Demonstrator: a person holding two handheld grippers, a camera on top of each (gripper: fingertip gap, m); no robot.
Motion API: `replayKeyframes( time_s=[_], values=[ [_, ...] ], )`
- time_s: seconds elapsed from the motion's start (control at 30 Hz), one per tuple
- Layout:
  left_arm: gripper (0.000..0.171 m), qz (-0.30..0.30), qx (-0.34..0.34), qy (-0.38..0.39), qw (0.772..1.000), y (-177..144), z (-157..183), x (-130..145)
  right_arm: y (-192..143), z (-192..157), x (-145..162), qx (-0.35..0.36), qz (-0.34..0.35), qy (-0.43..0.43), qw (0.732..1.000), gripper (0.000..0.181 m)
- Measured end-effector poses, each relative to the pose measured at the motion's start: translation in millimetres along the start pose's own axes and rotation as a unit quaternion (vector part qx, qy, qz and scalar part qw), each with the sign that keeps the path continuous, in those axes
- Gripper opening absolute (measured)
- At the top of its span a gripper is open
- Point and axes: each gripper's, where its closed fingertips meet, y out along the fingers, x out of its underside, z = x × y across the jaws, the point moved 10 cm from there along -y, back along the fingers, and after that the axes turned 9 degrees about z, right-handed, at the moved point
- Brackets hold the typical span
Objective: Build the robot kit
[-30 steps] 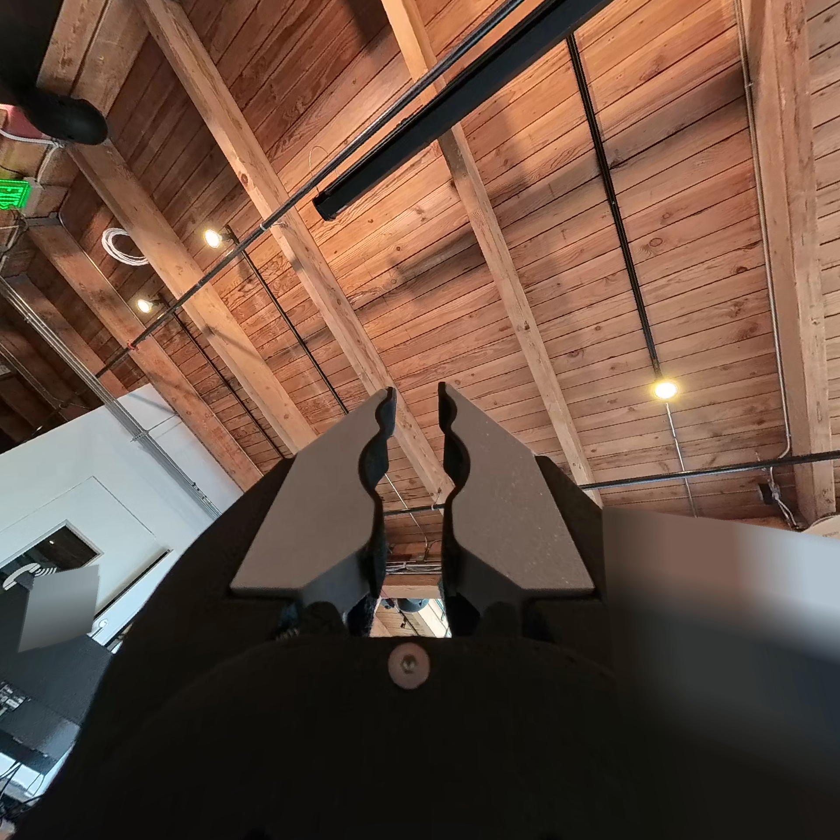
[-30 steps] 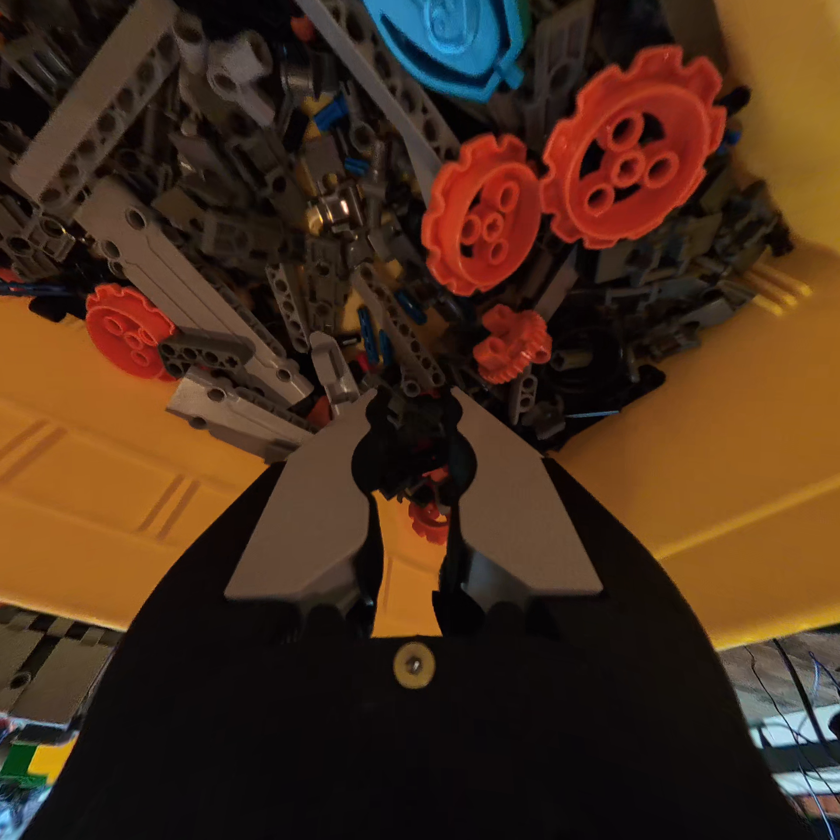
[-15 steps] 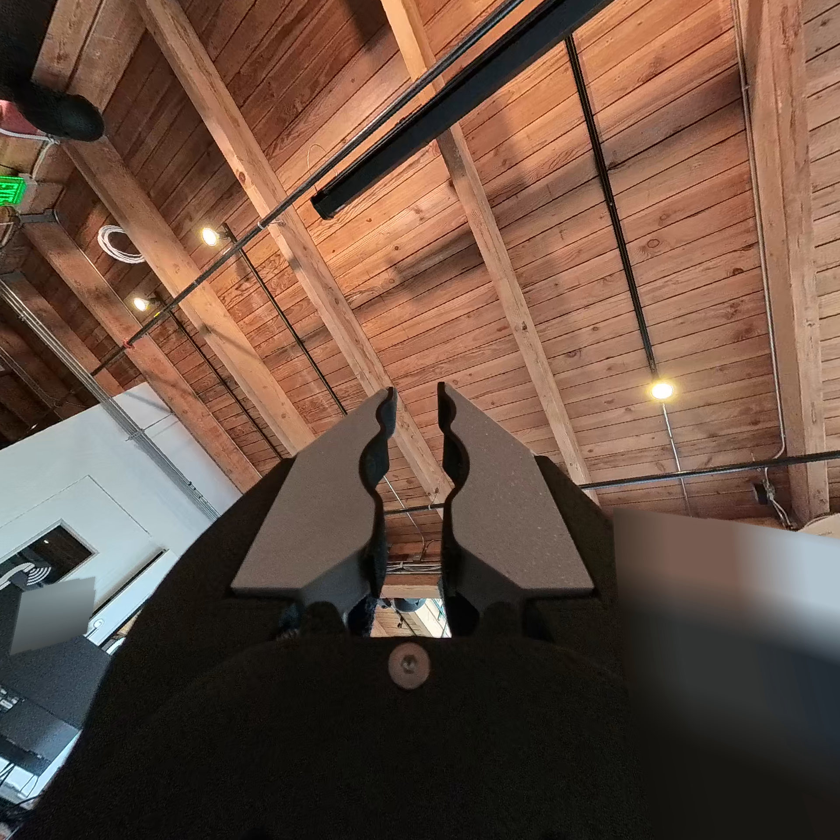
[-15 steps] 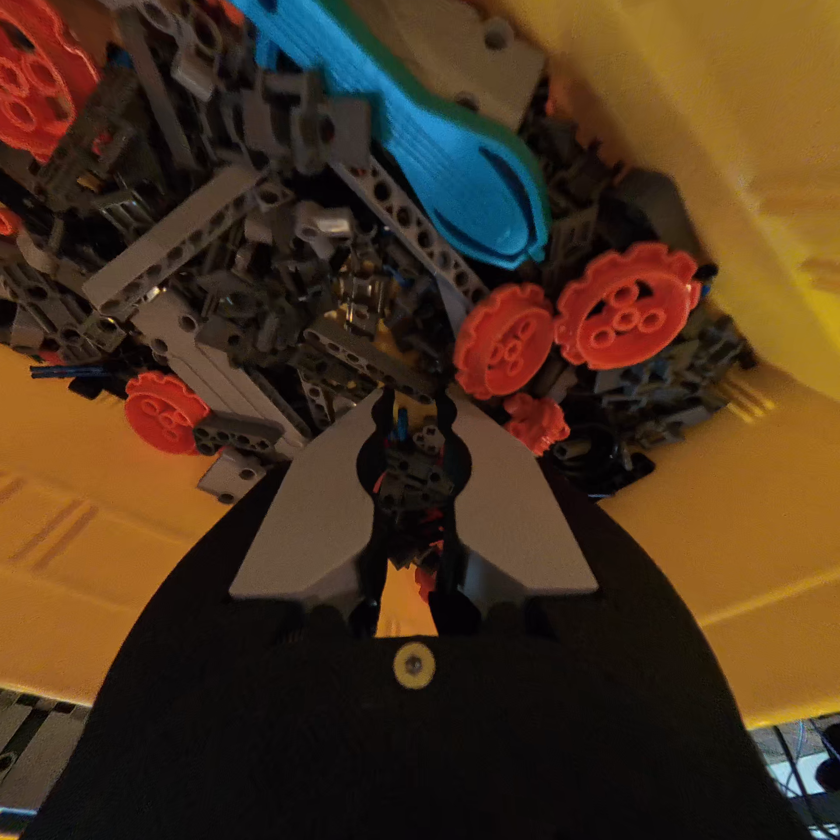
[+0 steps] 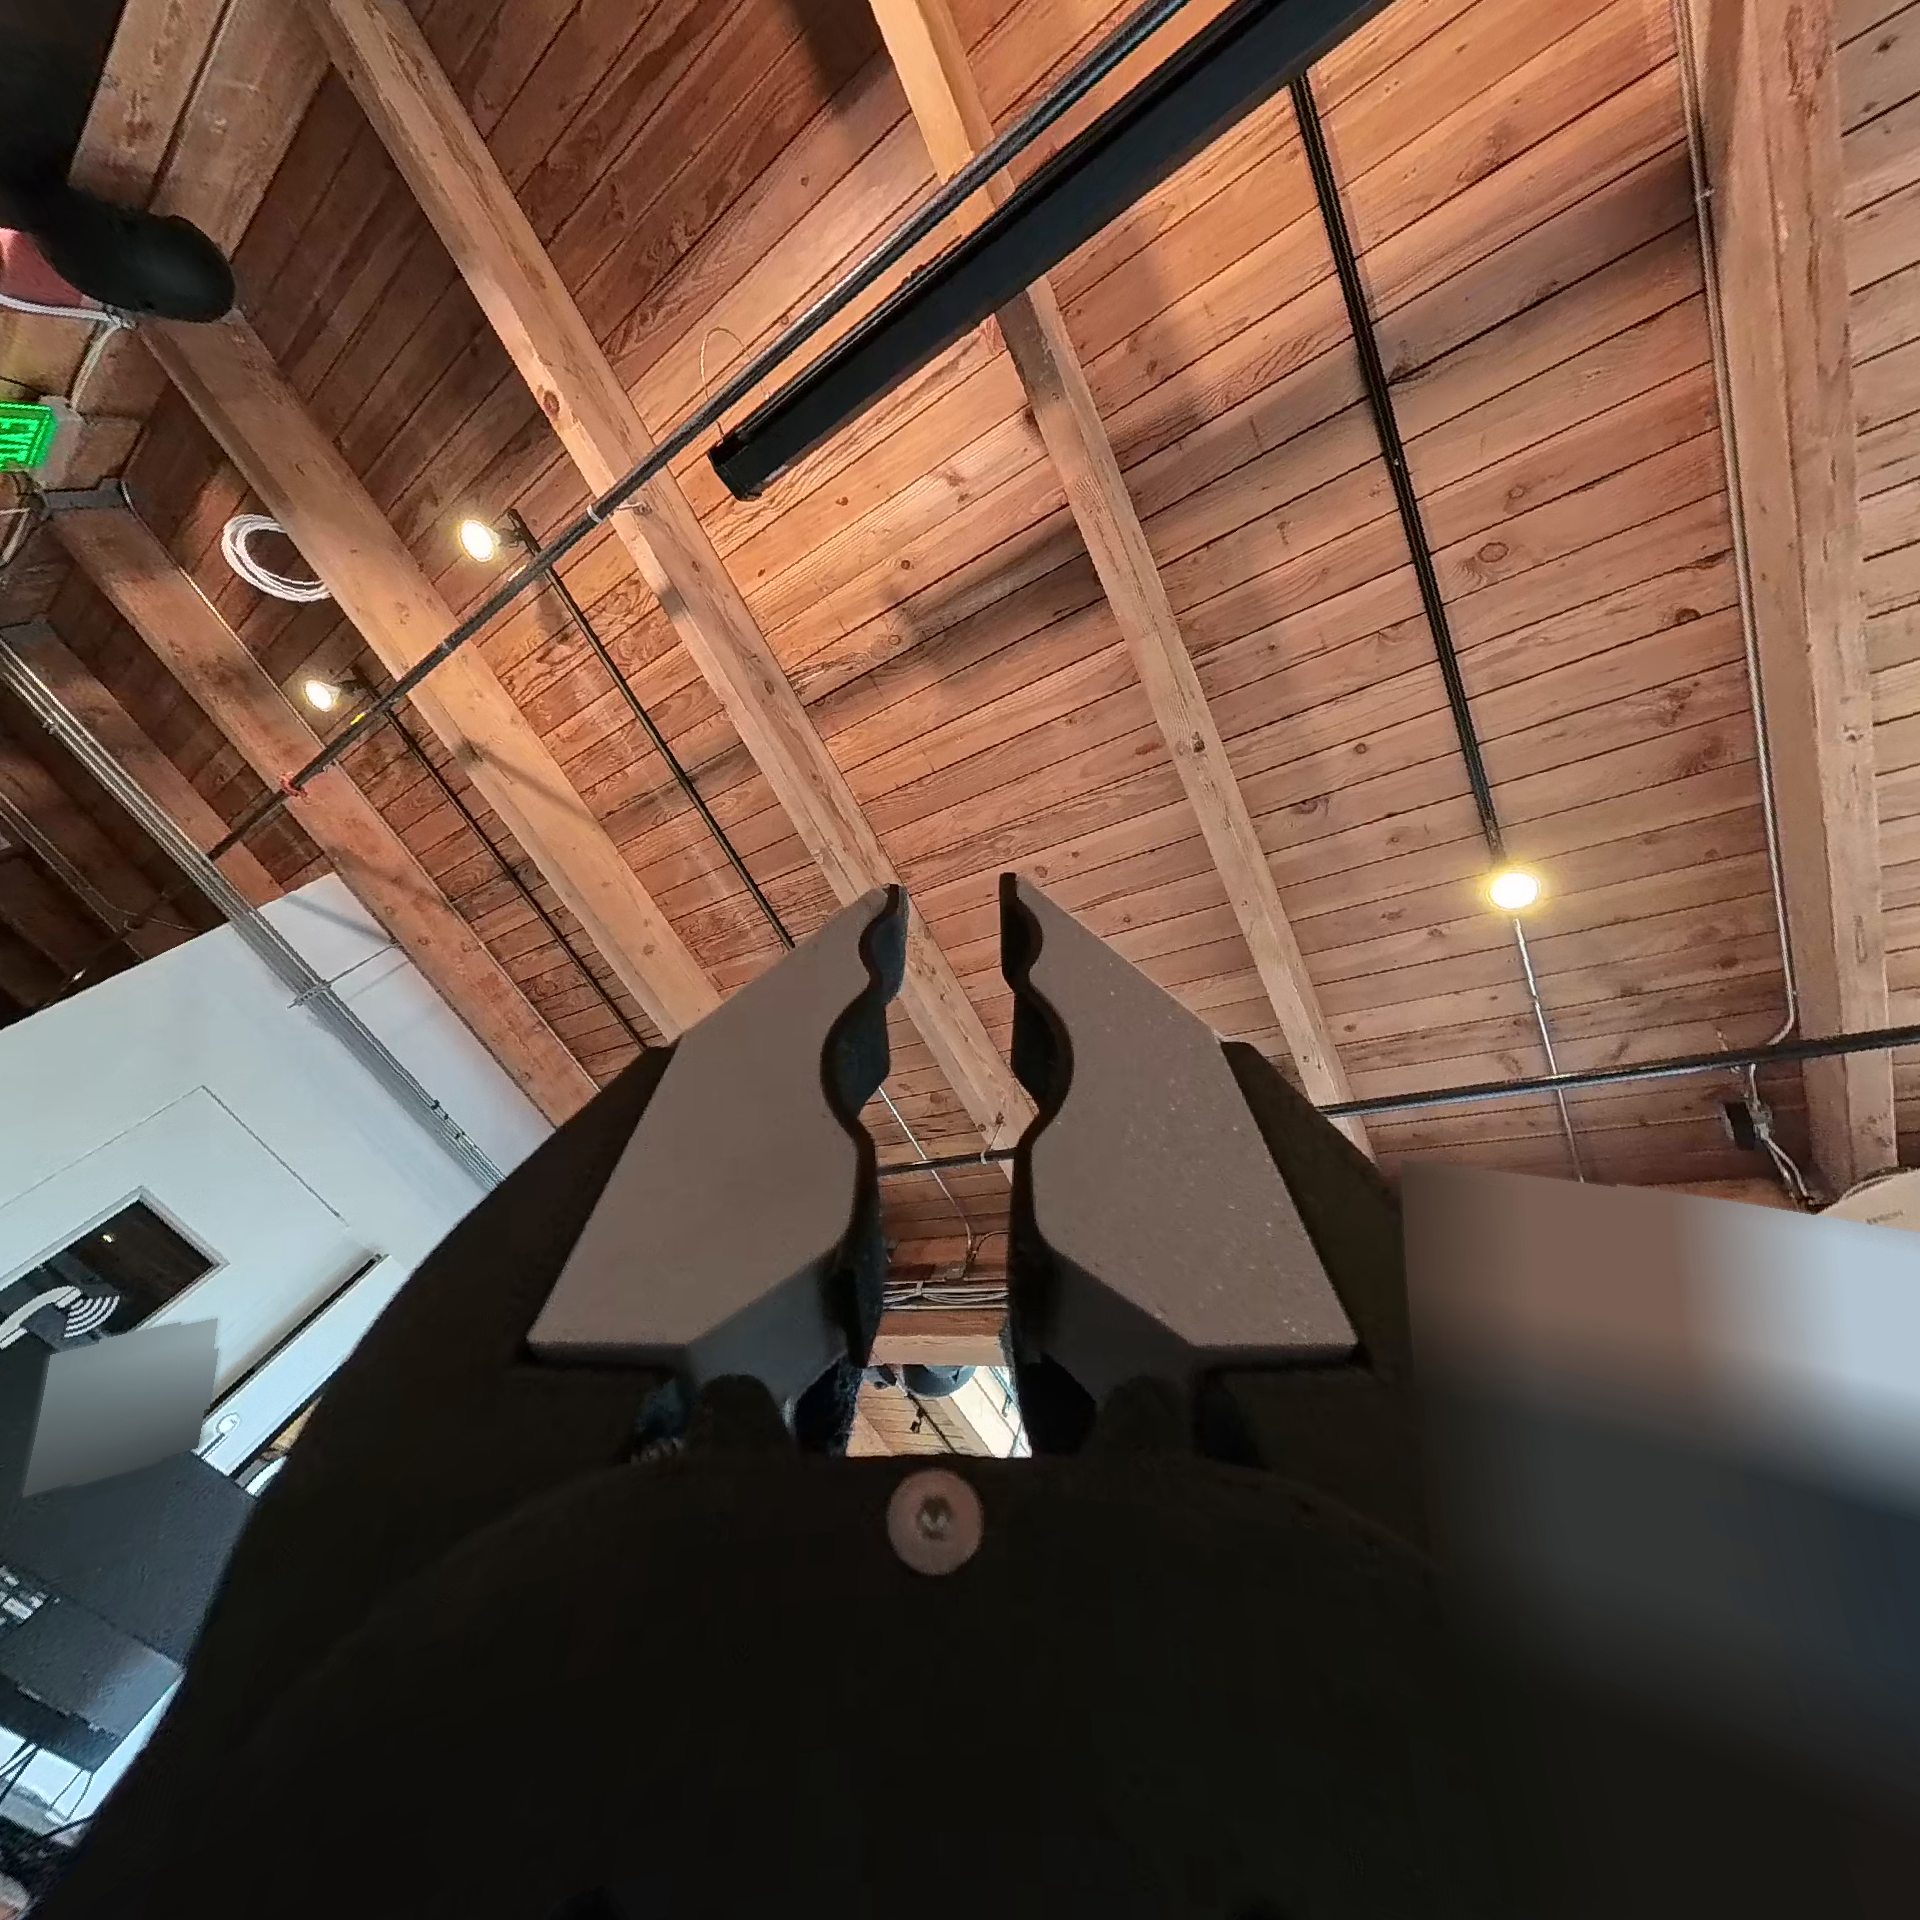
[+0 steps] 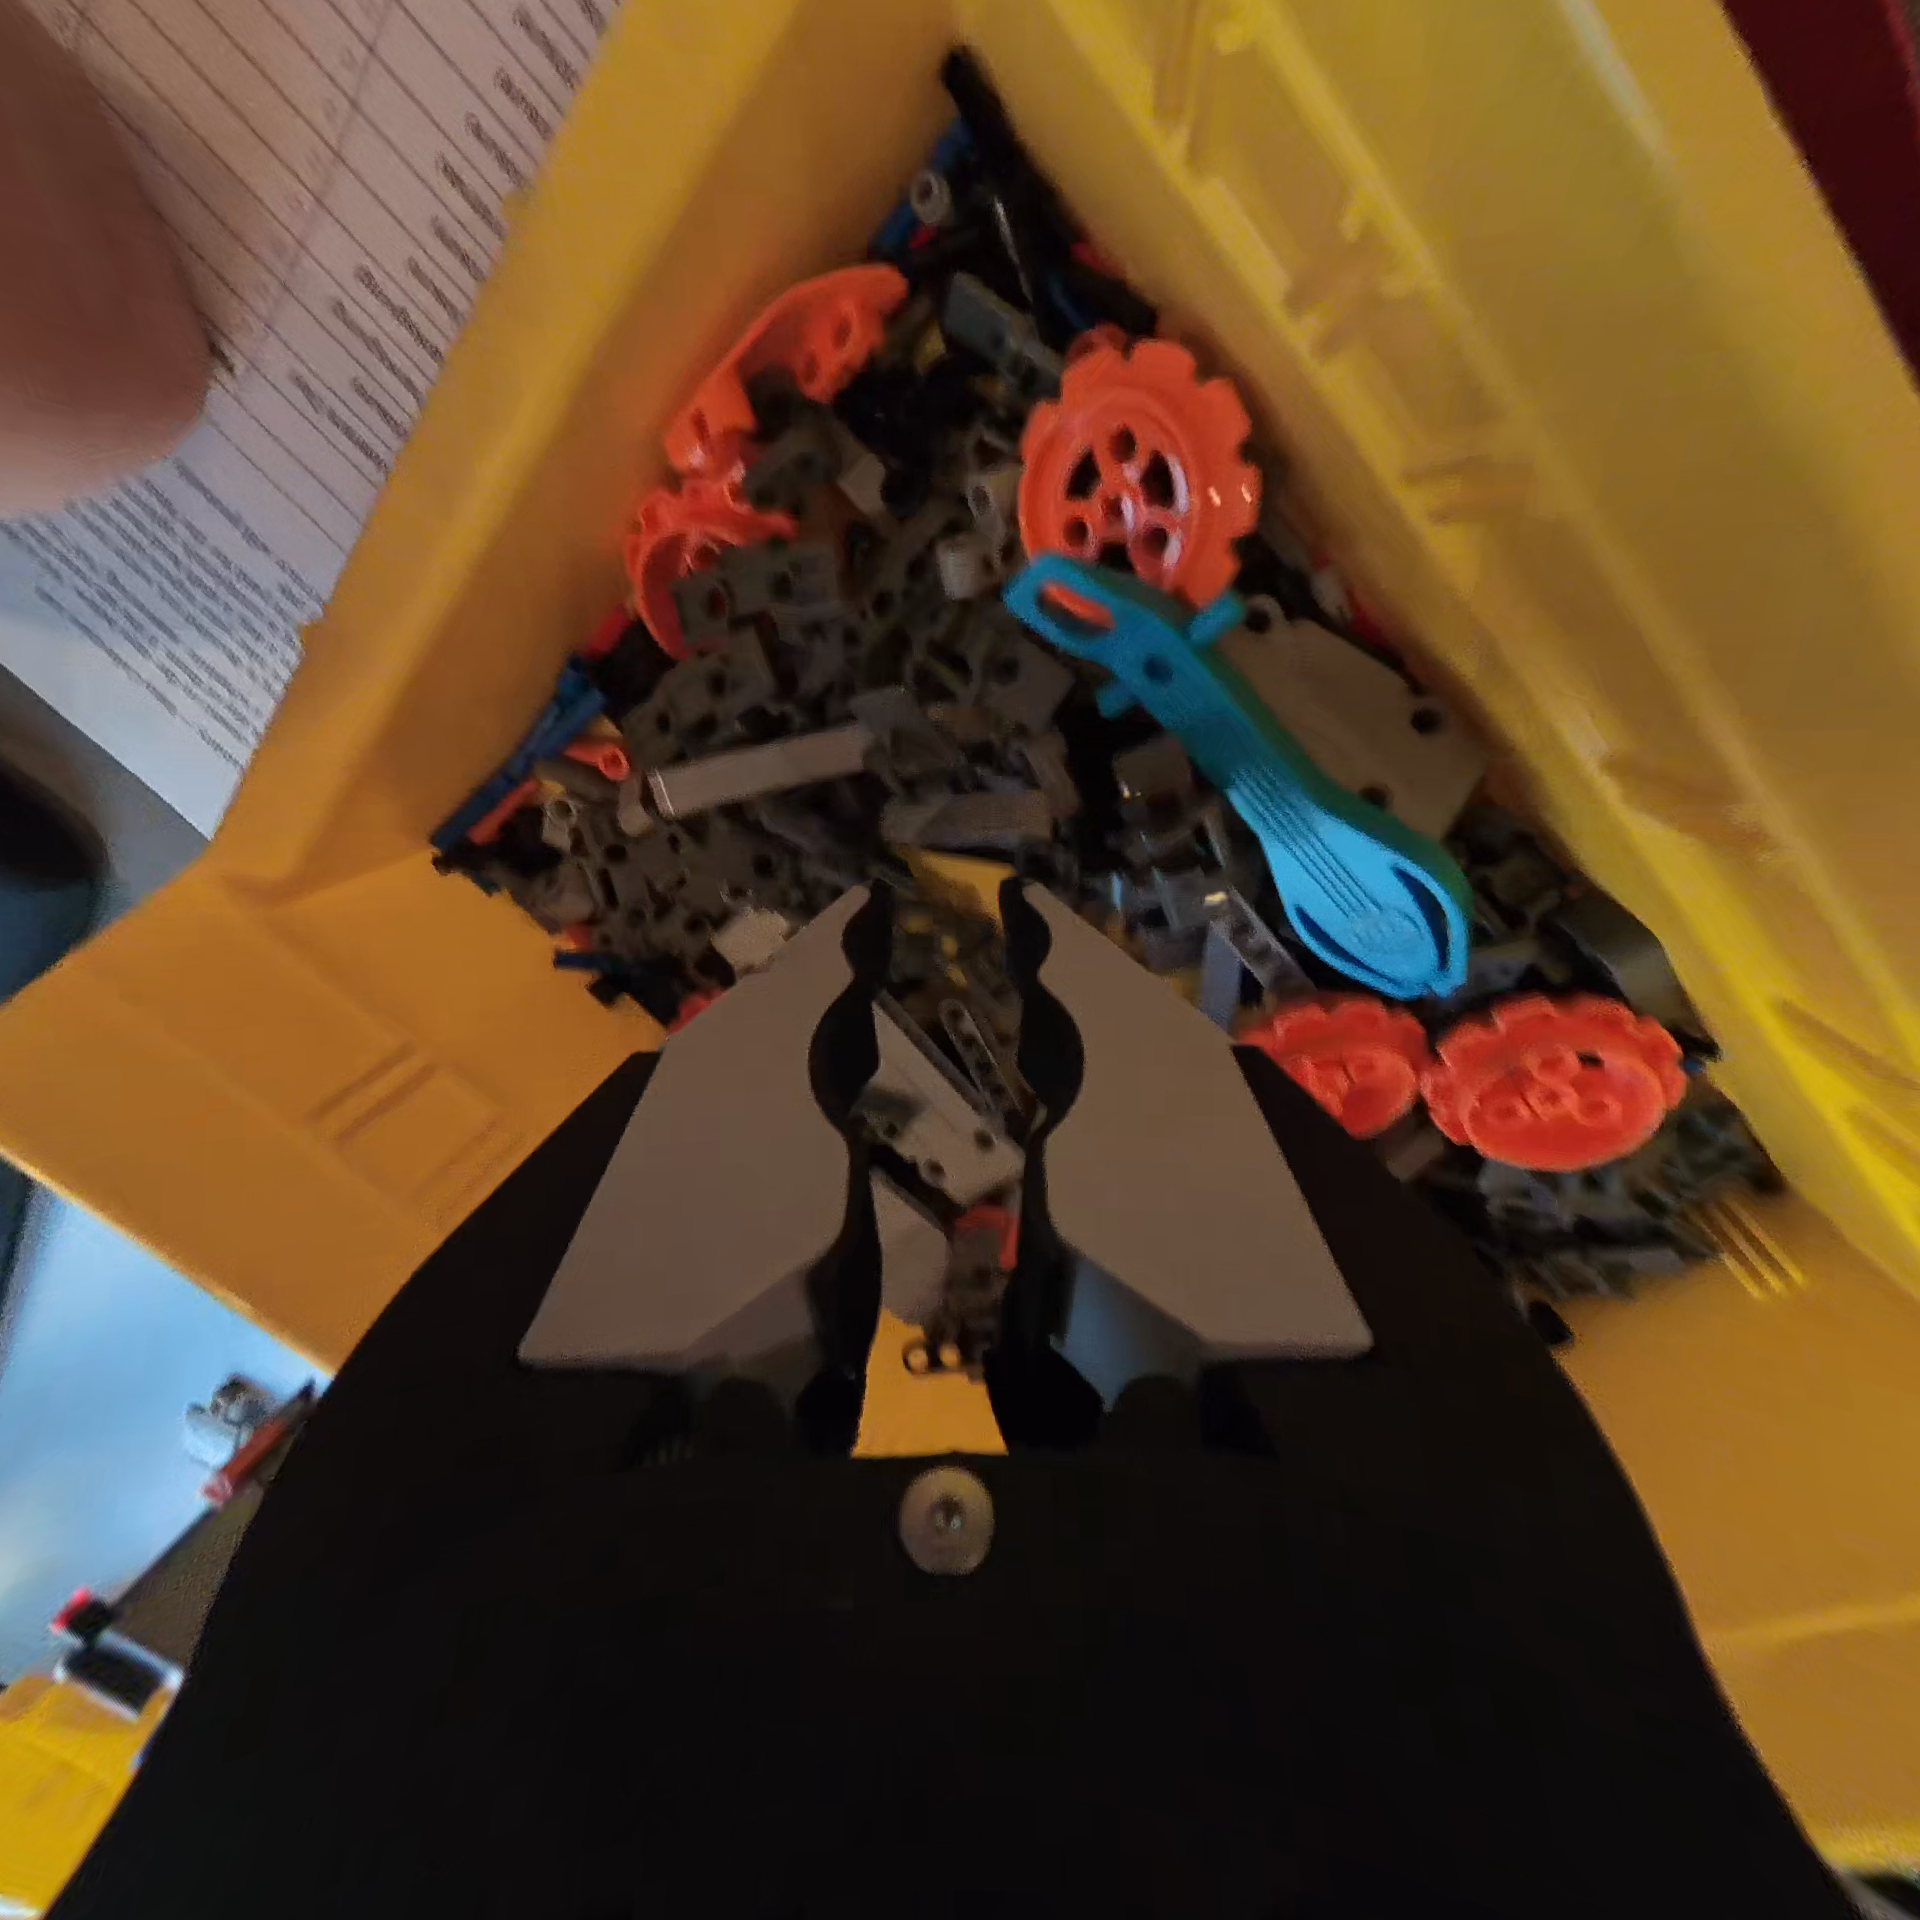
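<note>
**Right tool over the yellow bin of parts; left tool aimed at the ceiling**

The right tool (image 6: pixel 948 904) hangs above a yellow bin (image 6: pixel 312 1060) packed with small grey and black building parts (image 6: pixel 790 769). Its jaws stand slightly apart, and grey beam pieces (image 6: pixel 935 1122) show in the gap between them; the blur leaves it unclear whether those are clamped or simply lie in the pile behind, so its grip cannot be told. At 2 o'clock from the fingertips lies a blue flat tool-shaped piece (image 6: pixel 1320 831), with an orange toothed wheel (image 6: pixel 1138 483) just past its far end. Two more orange wheels (image 6: pixel 1553 1081) sit at 3 o'clock, close to the bin wall. A printed sheet of paper (image 6: pixel 301 260) lies outside the bin at 10 o'clock.

The left tool (image 5: pixel 949 904) points up at a wooden plank ceiling (image 5: pixel 1143 571), released, with a narrow gap between its fingers and nothing in it. A lit ceiling lamp (image 5: pixel 1513 888) shows at 3 o'clock.
</note>
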Motion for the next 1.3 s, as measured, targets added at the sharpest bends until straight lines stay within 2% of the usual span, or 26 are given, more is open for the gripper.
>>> replayKeyframes(
  time_s=[0.17, 0.27, 0.37, 0.57, 0.67, 0.77, 0.83, 0.93, 1.0, 1.13, 1.3],
  values=[
    [0.015, 0.001, 0.001, 0.000, 1.000, 0, 0, -1, -26, 35, 42, 0.063, -0.059, 0.053, 0.995, 0.017],
    [0.015, 0.002, 0.001, 0.000, 1.000, 0, 1, -1, -24, 45, 69, 0.072, -0.086, 0.069, 0.991, 0.015],
    [0.015, 0.001, 0.001, 0.001, 1.000, 0, 1, -1, -17, 46, 78, 0.070, -0.084, 0.066, 0.992, 0.014],
    [0.015, -0.002, 0.001, 0.002, 1.000, 0, 0, 2, -7, 46, 71, 0.062, -0.075, 0.047, 0.994, 0.007],
    [0.015, -0.003, 0.000, 0.002, 1.000, 0, 0, 2, -7, 45, 64, 0.079, -0.062, 0.030, 0.995, 0.002],
    [0.015, -0.004, 0.001, 0.001, 1.000, 0, 6, 1, -12, 46, 59, 0.065, -0.040, 0.035, 0.996, 0.007],
    [0.015, -0.003, 0.001, 0.001, 1.000, 0, 6, 0, -16, 41, 61, 0.036, -0.054, 0.046, 0.997, 0.009],
    [0.015, -0.002, 0.001, 0.000, 1.000, 0, 6, 0, -13, 31, 75, -0.043, -0.115, 0.095, 0.988, 0.015],
    [0.015, -0.002, 0.002, -0.002, 1.000, 0, 6, -1, -5, 27, 79, -0.045, -0.128, 0.085, 0.987, 0.015],
    [0.015, 0.001, 0.002, 0.001, 1.000, -1, 7, -2, 1, 15, 59, -0.068, -0.065, 0.062, 0.994, 0.014],
    [0.015, -0.001, 0.001, -0.003, 1.000, -1, 5, 0, 11, 9, 22, -0.026, -0.036, 0.010, 0.999, 0.009]
  ],
)
